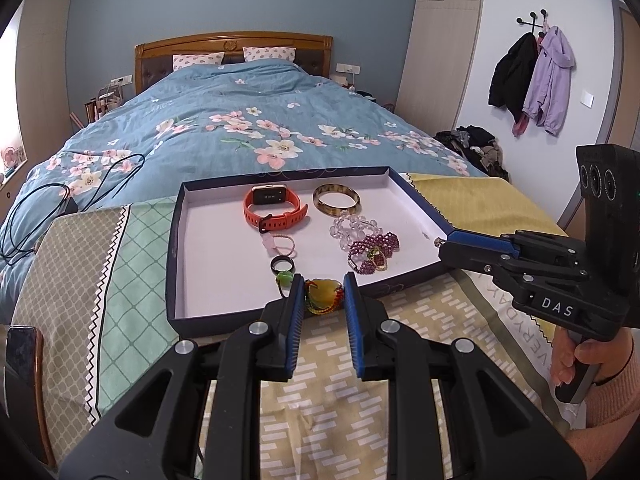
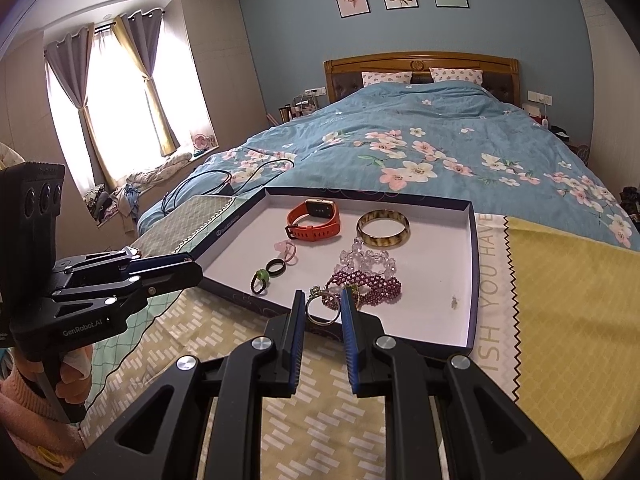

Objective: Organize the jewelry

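**Jewelry in tray, both pairs of jaws parted**

Shallow tray (image 1: 176,240) on patterned cloth (image 1: 328,380) at foot of bed (image 1: 240,120). Inside: orange watch (image 1: 274,210), amber bangle (image 1: 336,199), clear bead bracelet (image 1: 354,229), purple bead bracelet (image 1: 370,252), black ring (image 1: 283,266), green ring (image 2: 260,280), gold ring (image 2: 323,308). Left hand-held gripper (image 1: 320,290) slightly open at near rim, yellow pendant (image 1: 324,294) between pads, grip uncertain. Right hand-held gripper (image 2: 322,306) slightly open around gold ring, contact unclear.
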